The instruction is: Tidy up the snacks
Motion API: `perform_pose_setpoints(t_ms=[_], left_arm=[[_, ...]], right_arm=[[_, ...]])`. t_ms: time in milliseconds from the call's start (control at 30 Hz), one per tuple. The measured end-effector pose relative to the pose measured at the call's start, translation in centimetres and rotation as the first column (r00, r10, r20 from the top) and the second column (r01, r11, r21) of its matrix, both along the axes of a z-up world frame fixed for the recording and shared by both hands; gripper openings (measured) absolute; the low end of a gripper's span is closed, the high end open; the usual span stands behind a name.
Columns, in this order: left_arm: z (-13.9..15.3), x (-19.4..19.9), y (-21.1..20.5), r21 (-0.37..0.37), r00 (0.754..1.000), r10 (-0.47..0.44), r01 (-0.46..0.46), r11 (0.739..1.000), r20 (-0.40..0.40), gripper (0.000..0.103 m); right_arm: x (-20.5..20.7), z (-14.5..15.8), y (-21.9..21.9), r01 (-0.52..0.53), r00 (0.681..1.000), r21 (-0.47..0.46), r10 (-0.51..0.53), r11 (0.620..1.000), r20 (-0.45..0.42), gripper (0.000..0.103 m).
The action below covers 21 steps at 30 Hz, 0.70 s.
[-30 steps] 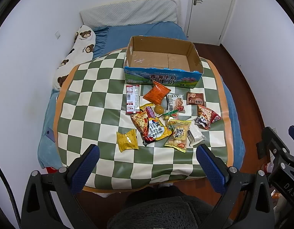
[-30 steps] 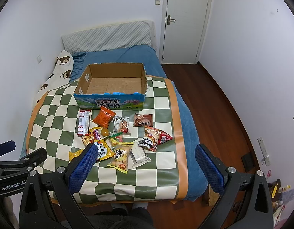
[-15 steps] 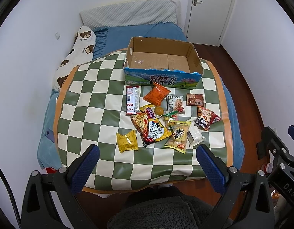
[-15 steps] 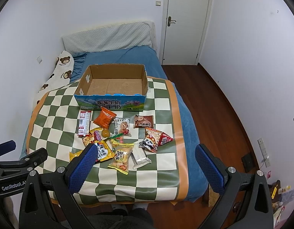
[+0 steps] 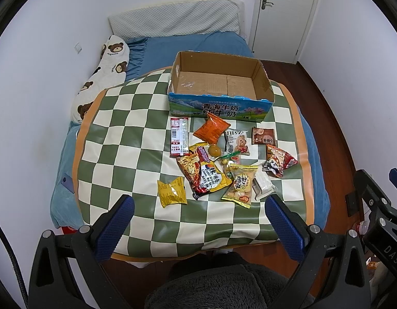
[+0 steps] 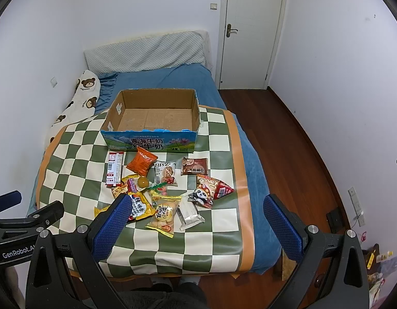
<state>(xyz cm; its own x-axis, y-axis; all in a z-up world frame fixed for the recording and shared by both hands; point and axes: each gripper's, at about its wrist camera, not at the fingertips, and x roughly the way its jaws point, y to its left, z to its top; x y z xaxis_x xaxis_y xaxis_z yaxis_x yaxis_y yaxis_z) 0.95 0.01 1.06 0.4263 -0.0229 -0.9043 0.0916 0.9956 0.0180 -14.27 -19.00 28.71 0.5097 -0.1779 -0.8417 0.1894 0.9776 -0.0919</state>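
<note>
Your left gripper (image 5: 198,221) and right gripper (image 6: 195,221) both hang with jaws spread wide and empty, short of the checkered mat's (image 5: 113,139) near edge. The snacks (image 5: 224,159) lie heaped at the mat's middle, right of centre, just in front of the cardboard box (image 5: 219,103) at its far edge; nothing lies between you and them. The left view shows the yellow packet (image 5: 171,191) whole (in the right view a blue finger pad (image 6: 110,226) covers most of it). The bear-print pillow (image 5: 105,74) lines the bed's left edge. Small wrapper print is unreadable.
</note>
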Motion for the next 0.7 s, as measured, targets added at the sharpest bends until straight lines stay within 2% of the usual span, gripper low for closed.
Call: perform_pose_setpoints(t_ms=[700], left_arm=[[0.08,0.07,0.09,0.0,1.0,-0.001,0.001,1.0,0.001,0.103]], right_arm=[[0.31,0.28,0.17,0.001,1.0,0.002,-0.001,1.0,0.013,0.103]])
